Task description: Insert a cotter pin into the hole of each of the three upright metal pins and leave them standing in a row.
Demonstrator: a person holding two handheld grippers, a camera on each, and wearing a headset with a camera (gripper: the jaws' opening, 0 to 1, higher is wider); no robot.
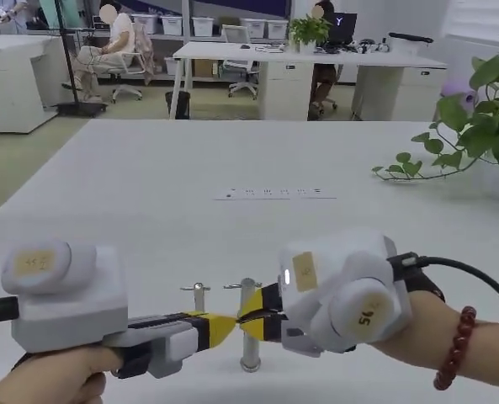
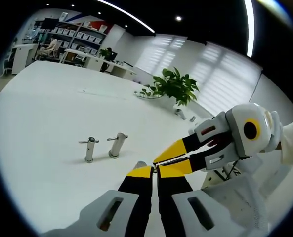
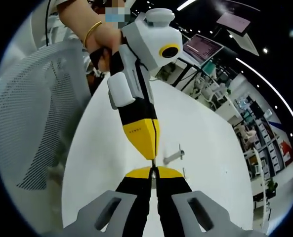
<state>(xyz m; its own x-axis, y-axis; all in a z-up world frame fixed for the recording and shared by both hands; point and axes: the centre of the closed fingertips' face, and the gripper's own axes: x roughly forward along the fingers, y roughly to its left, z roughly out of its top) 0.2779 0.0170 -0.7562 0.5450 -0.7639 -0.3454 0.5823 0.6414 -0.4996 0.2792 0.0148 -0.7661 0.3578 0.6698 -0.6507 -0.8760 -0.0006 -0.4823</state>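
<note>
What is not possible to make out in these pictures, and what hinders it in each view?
- Nearest metal pin: the left gripper hides its hole and shaft in the left gripper view.
- Whether a cotter pin is held between the shut jaws of the right gripper: too small to tell in the right gripper view.
- Print on the table strip: too small to read in the head view.

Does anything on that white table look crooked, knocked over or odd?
Nothing stands out. Two metal pins stand on the table with cotter pins through them; one's lean may be lens distortion. Left gripper and right gripper meet tip to tip by the third pin.
</note>
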